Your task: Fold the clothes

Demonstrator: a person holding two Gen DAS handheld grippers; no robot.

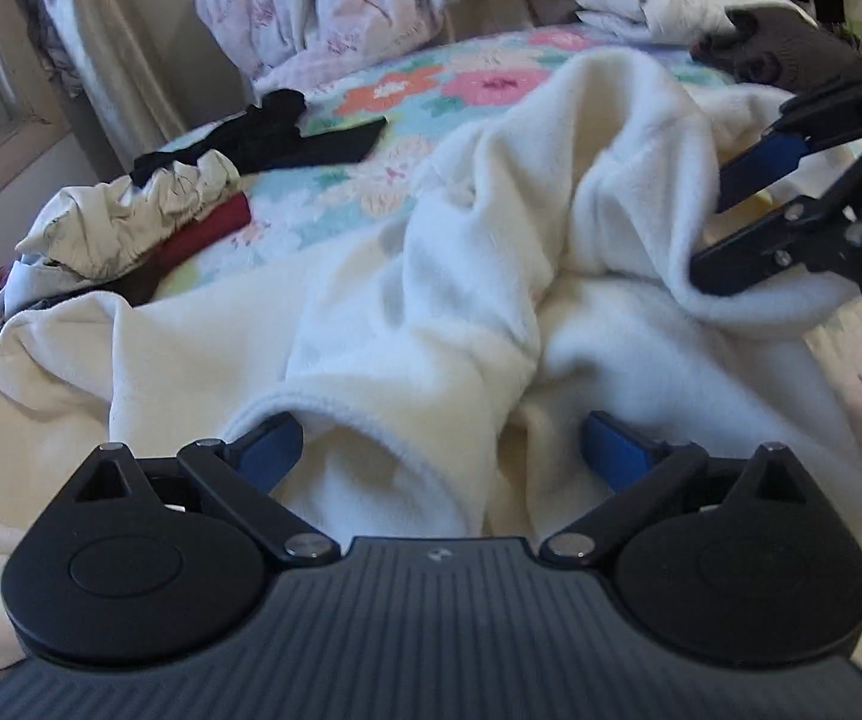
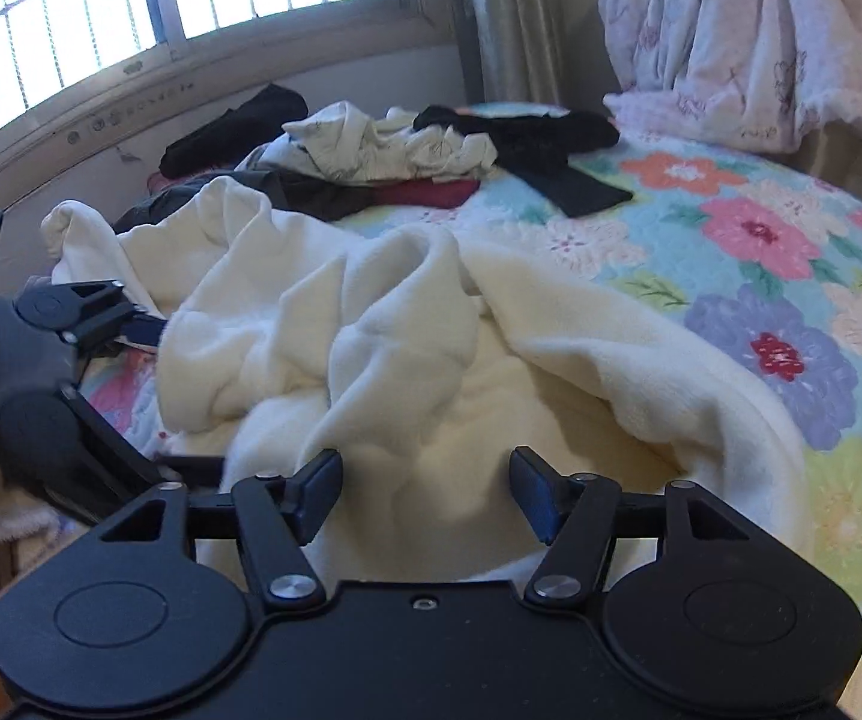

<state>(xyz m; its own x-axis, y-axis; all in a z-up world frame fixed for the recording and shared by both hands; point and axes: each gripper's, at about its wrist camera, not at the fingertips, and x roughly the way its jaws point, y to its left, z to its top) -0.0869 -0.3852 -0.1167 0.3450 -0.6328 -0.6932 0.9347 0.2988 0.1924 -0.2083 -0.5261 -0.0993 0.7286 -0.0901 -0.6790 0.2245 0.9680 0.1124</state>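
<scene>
The step in hand looks like laying out the rumpled cream fleece garment point(image 1: 431, 276) before any fold is made: it lies bunched across the middle of both views on the floral quilted bedspread point(image 2: 761, 228), with ridges running up the centre. The left gripper point(image 1: 440, 450), low centre in its own view, stands with its jaws wide apart, a hemmed fold of the fleece lying between the blue pads without being pinched. The right gripper point(image 2: 425, 489) is likewise parted, its pads clear of the cloth beneath; in the left view it shows at the right edge, against the garment's far side. Next, I judge, each tool must close on an edge and draw the cloth flat.
</scene>
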